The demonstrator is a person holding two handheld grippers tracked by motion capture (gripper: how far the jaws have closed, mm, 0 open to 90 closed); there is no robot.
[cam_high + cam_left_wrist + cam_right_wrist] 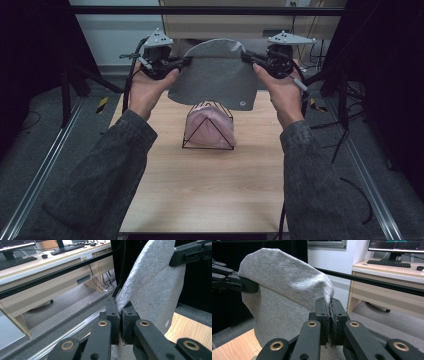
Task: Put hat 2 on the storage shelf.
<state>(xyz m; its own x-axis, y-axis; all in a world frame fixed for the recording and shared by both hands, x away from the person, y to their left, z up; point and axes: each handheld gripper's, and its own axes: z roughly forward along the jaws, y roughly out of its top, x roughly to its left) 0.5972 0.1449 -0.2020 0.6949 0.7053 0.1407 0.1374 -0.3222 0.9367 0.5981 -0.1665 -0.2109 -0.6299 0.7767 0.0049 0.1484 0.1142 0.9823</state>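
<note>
Below, a wire rack (208,129) stands mid-table (210,195) with a pink cap (210,131) inside it, directly under the raised grey cap (216,77). Left gripper (186,61) and right gripper (246,55) are each clenched on opposite edges of the grey cap, stretched between them in the air. Gripper views show the pinched fabric (150,285) (287,290) closely, plus a desk (387,272) with keyboard (388,263) behind.

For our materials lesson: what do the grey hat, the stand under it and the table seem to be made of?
Grey hat: soft knitted fabric, matt, flecked and drooping between the grippers. Stand: thin black wire, probably metal. Table: pale wood or wood-look laminate, smooth, with visible grain.
</note>
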